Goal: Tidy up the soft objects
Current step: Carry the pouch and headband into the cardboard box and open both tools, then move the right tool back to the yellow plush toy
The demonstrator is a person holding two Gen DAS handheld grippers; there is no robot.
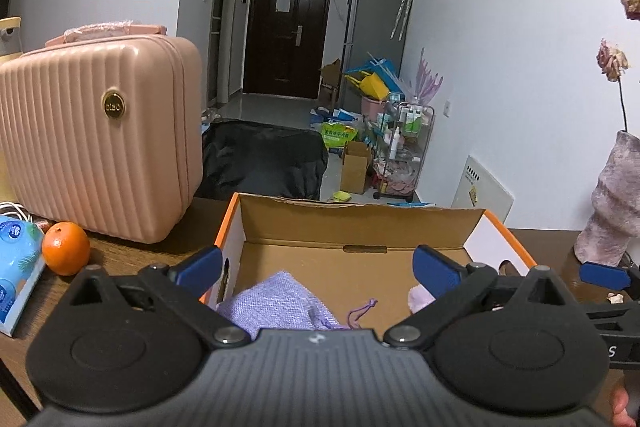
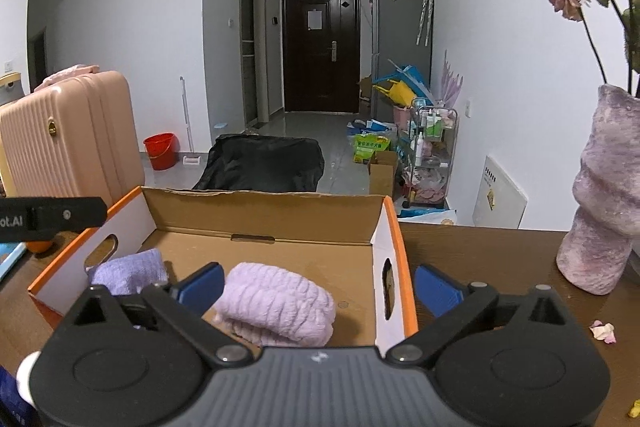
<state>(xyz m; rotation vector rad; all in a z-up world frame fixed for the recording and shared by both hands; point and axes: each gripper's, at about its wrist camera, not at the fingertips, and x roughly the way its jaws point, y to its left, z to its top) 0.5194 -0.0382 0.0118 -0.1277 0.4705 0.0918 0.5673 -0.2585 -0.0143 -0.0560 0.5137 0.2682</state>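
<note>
An open cardboard box (image 1: 360, 223) with an orange rim stands on the wooden table, right in front of both grippers. A lilac woven drawstring pouch (image 1: 276, 307) lies at its near left, under my left gripper (image 1: 318, 267), which is open with its pads clear of the pouch. In the right wrist view the pouch (image 2: 128, 273) sits beside a folded pale-lilac fluffy towel (image 2: 276, 307) inside the box (image 2: 264, 215). My right gripper (image 2: 320, 285) is open, straddling the box's right wall: one finger is next to the towel, the other outside the box.
A pink ribbed suitcase (image 1: 100, 143) stands on the table to the left, with an orange (image 1: 66, 247) and a blue tissue pack (image 1: 16, 259) in front of it. A mottled purple vase (image 2: 600, 207) with dried roses stands at the right, fallen petals (image 2: 602, 331) near it.
</note>
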